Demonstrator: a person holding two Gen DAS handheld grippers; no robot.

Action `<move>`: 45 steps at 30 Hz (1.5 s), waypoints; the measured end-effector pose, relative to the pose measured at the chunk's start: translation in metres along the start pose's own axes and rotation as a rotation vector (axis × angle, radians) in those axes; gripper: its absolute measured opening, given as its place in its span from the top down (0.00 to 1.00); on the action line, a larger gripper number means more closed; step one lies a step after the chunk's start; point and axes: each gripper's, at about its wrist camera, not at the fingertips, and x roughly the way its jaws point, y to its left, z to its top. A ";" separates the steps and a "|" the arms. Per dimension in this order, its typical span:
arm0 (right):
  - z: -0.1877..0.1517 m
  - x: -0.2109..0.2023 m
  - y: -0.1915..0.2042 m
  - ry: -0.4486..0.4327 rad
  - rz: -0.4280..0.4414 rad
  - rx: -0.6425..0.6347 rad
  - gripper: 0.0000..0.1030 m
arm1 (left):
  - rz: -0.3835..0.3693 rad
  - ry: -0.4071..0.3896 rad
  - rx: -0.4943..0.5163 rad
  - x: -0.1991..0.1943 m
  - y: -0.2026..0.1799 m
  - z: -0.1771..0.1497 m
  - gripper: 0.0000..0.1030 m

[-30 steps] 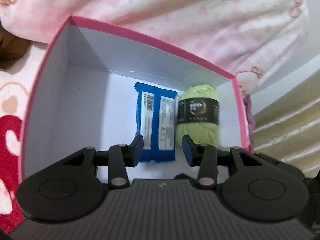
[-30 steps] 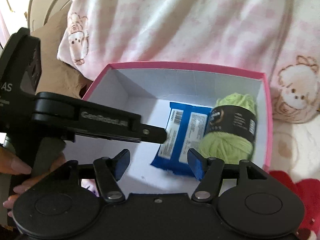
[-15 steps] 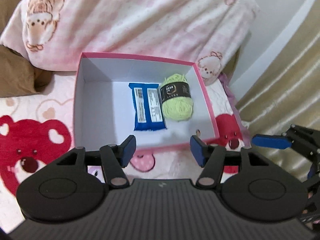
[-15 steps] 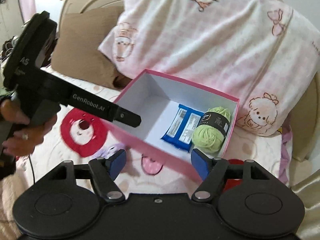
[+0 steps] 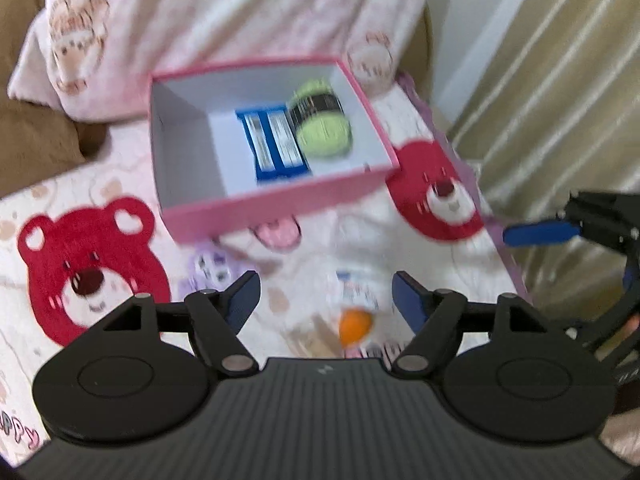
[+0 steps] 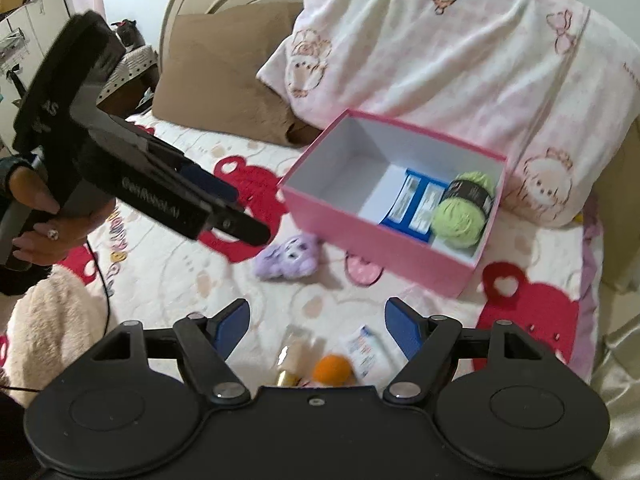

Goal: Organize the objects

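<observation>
Bear-print bedspread (image 6: 168,280) under both tools, pink blanket (image 6: 460,56) heaped behind the pink box (image 6: 360,220); left gripper (image 5: 325,294) and right gripper (image 6: 316,322) have just been opening, nothing between them (small items below, blurred, maybe an orange ball (image 6: 333,369)).

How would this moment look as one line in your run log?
left claw: open, empty | right claw: open, empty | pink cardboard box: holds blue packet, green yarn ball | orange ball: outside on blanket
</observation>
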 end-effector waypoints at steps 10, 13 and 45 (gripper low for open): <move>-0.030 0.024 0.013 0.043 0.063 -0.010 0.21 | -0.010 0.049 0.020 0.027 0.006 -0.035 0.30; -0.039 0.042 0.018 0.037 0.070 -0.016 0.21 | -0.020 0.059 -0.004 0.040 0.014 -0.042 0.30; -0.112 0.201 0.048 0.015 -0.152 0.022 0.54 | -0.142 -0.037 -0.205 0.133 0.054 -0.124 0.48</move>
